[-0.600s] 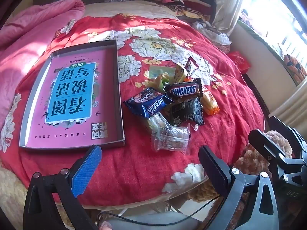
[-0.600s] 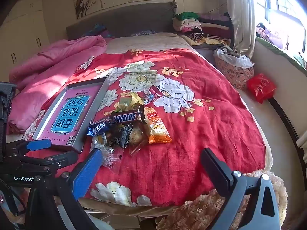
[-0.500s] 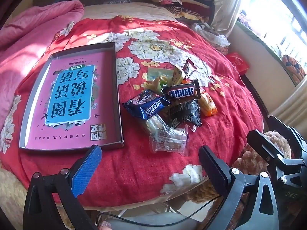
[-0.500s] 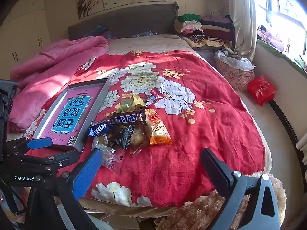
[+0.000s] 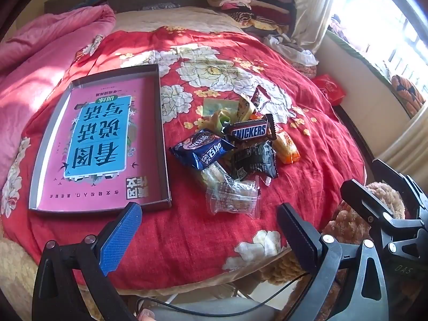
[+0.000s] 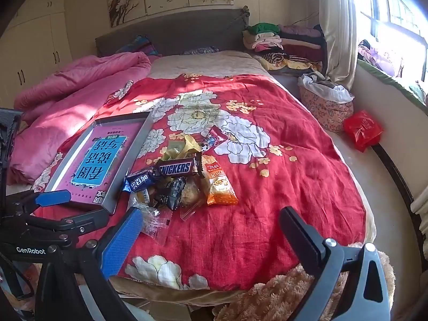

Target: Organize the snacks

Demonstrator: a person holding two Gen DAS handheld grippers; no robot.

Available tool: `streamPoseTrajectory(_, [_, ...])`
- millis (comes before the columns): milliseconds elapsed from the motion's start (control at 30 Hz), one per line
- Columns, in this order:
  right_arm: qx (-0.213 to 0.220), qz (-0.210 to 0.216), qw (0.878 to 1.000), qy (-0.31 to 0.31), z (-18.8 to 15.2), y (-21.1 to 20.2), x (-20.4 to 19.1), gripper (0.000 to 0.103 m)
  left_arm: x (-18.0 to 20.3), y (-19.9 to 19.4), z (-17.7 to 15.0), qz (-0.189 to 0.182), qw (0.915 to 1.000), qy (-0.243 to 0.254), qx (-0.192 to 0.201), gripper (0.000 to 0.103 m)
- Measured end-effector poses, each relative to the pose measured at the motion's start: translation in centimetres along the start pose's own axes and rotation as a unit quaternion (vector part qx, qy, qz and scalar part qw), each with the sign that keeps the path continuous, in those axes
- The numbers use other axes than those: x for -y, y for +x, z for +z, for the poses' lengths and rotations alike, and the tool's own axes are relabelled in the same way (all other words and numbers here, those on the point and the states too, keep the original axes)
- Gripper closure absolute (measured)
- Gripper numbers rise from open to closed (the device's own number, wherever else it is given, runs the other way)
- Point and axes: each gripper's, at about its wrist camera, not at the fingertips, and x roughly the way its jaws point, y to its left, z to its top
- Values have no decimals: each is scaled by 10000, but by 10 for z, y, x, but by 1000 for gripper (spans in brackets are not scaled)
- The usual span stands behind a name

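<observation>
Left wrist view: left tool [image 5: 208,222] spread wide, nothing between the pads, hovering over the near edge of the bed [image 5: 187,246]. Right wrist view: right tool [image 6: 210,230] likewise spread and empty, just beside the left one. Snack pile [image 5: 235,149] sits mid-bed on the red floral quilt, just right of the shallow box tray [image 5: 162,123], not touching it. Tray holds no snacks yet.

Step, as judged: approach before the first pick; nothing sorted. Next move likely calls for dropping onto the nearest item, the clear-wrapped pastry [image 5: 232,196] at the pile's front, pinching the crinkly wrapper, then carrying it left into the tray.

Readable text: "SNICKERS" on the brown bar [image 5: 250,131]; Chinese characters on the blue cookie pack [image 5: 202,149]; large upside-down Chinese title on the tray's pink and blue bottom; "GenRobot" on the left tool's body. Orange chip bag [image 6: 220,184] print too small to read.
</observation>
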Motion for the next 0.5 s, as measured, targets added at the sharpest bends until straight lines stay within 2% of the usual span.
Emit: streamPoseTrajectory(500, [14, -21, 10000, 2, 0, 1, 0, 0, 0, -4, 0, 9, 10000, 36, 30, 2])
